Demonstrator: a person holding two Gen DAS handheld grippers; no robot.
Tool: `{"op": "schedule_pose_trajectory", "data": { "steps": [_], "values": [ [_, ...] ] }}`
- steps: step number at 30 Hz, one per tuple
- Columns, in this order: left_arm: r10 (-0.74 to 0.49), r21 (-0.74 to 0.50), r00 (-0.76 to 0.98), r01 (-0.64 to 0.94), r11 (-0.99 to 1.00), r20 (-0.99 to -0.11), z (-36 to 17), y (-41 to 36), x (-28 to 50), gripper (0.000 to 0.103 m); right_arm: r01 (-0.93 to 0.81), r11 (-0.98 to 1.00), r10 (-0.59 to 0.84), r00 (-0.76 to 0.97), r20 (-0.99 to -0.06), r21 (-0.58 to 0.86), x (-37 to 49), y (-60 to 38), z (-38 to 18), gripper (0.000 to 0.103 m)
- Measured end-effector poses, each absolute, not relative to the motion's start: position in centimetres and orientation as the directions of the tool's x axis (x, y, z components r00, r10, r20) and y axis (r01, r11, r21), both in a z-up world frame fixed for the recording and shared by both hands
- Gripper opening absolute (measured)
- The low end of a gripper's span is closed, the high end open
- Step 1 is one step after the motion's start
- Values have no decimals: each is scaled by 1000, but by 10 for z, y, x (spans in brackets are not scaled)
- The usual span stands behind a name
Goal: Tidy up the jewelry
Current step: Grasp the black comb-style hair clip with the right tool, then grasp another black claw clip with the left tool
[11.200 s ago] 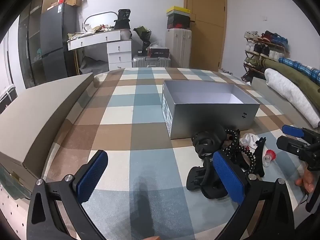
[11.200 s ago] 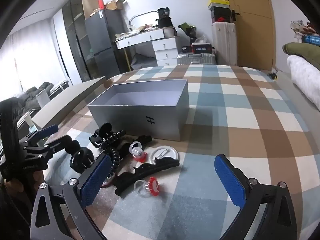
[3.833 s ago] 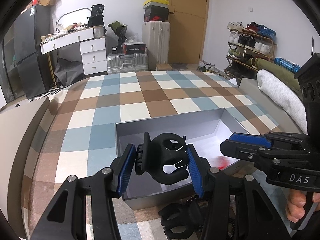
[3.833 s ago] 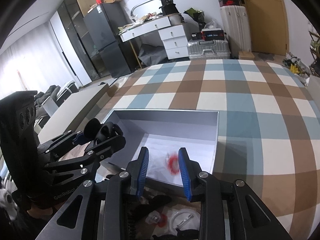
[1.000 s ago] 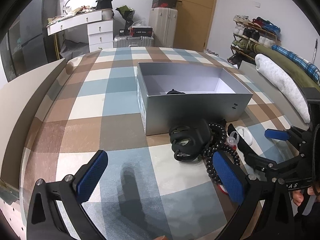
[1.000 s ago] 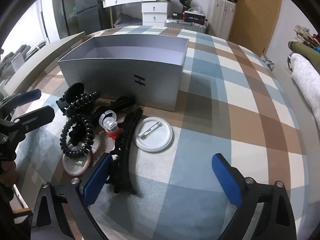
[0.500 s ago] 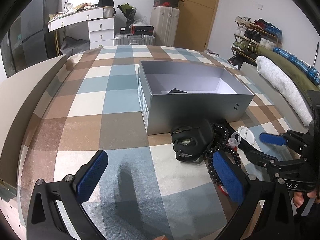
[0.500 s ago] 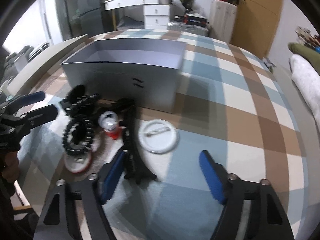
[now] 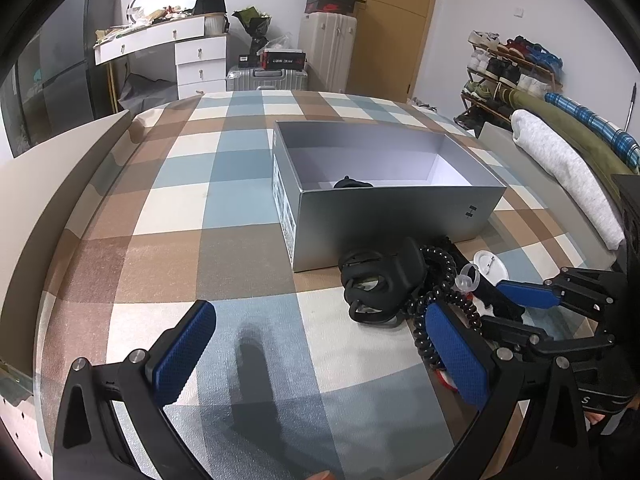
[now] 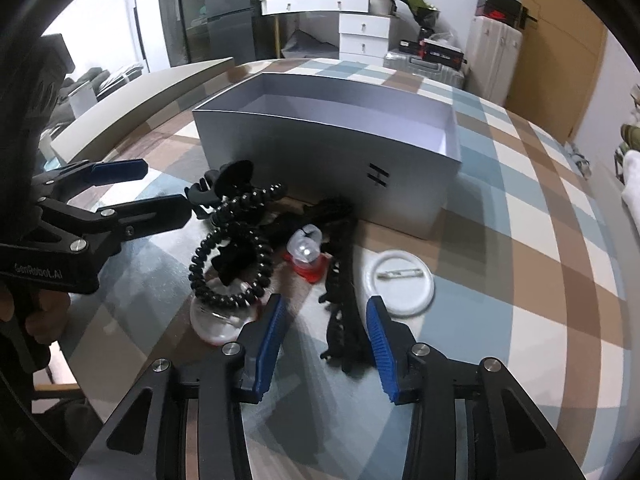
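The right tongs (image 10: 326, 336) are closing around a long black toothed hair clip (image 10: 342, 280) on the checked bed (image 10: 540, 280), pads not yet touching. The left tongs (image 9: 316, 344) gape wide, empty. Beyond lie a black coil tie (image 10: 232, 268), a white badge (image 10: 400, 282) and the grey box (image 10: 320, 156).

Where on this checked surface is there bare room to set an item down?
Free: the checked cloth left of the grey box, and the stretch right of the white round badge. Crowded: the strip before the box, with the black claw clip and coil tie.
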State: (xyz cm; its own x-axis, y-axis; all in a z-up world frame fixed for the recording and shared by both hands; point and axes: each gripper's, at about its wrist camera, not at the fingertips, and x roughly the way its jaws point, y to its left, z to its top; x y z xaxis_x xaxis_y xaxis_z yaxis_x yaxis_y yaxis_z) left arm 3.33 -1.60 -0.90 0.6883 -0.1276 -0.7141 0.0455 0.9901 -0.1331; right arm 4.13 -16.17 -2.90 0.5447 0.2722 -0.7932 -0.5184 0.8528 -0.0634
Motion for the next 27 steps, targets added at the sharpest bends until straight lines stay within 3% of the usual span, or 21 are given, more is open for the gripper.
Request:
{"op": "schedule_pose_trajectory", "data": {
  "steps": [3, 14, 27],
  "values": [
    [-126, -131, 689, 45, 990, -714, -9, -16, 33, 102, -525, 849, 281, 550, -786, -64, 40, -161, -29, 16],
    [-127, -137, 688, 40, 990, -714, -9, -17, 33, 102, -510, 860, 383, 605, -698, 30, 29, -182, -6, 16],
    [-189, -226, 696, 39, 973, -693, -5, -20, 50, 102, -493, 868, 400, 622, -673, 60, 30, -188, 1, 16]
  ]
}}
